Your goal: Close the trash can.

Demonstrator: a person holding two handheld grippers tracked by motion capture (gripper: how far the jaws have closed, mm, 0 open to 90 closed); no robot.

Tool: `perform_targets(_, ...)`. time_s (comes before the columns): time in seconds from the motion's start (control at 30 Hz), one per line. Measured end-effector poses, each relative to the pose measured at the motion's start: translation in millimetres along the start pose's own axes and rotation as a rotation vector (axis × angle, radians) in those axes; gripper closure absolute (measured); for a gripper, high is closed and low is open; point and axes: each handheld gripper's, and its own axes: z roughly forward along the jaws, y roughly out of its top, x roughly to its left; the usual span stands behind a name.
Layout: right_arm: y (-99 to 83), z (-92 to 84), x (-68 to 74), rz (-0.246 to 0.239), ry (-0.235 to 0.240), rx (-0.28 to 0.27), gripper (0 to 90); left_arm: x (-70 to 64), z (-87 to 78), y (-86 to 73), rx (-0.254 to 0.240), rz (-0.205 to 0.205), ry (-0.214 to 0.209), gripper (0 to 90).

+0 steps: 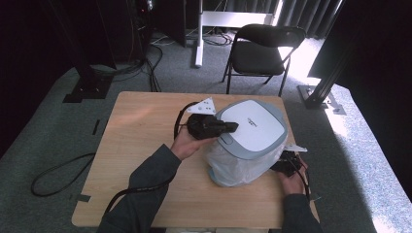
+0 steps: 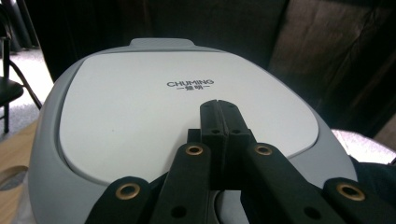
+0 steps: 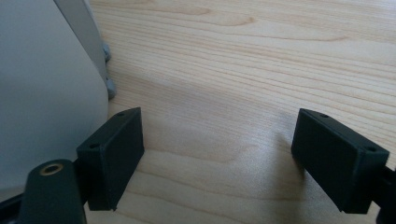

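**Closed jaws over a grey bin lid**

A grey-and-white lidded bin (image 1: 252, 127) stands right of centre on the wooden worktop (image 1: 141, 145). The left gripper (image 1: 232, 127) hovers over its lid, jaws pressed together. The right gripper (image 3: 217, 154), jaws spread and empty, rests beside the bin's base.

Bin's (image 1: 252, 128) base perhaps behind liner (image 1: 233, 167)

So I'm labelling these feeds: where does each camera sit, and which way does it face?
High view: above the person's side, looking forward and down on the table; both forearms show.
Left gripper view: rides the left hand-held gripper, jaws shut, facing across the bin lid.
Right gripper view: rides the right hand-held gripper, jaws open, low over the table beside the bin's wall.
High and left gripper views share the lid.
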Motion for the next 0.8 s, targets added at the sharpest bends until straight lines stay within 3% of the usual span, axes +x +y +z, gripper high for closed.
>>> perform_targets(0.13, 0.0, 0.0, 0.1, 0.001, 0.000, 0.000, 16.0, -1.6, -0.7, 0.1, -0.001, -0.002, 0.011, 90.0)
perform_targets(0.2, 0.0, 0.0, 0.0, 0.000, 0.000, 0.000, 16.0, -2.6, -2.6, 0.8, 0.001, 0.023, 0.030, 90.0)
perform_targets(0.3, 0.1, 0.1, -0.1, 0.000, 0.000, 0.000, 16.0, 0.7, -12.1, 2.1, -0.048, 0.003, 0.034, 87.2)
perform_targets(0.57, 0.1, 0.1, -0.1, 0.000, 0.001, 0.000, 16.0, 20.1, -59.0, -0.4, -0.119, -0.038, 0.141, 83.8)
perform_targets(0.8, 0.2, 0.1, -0.2, -0.001, 0.002, 0.000, 16.0, 39.8, -101.8, -26.5, -0.138, -0.110, 0.242, 83.2)
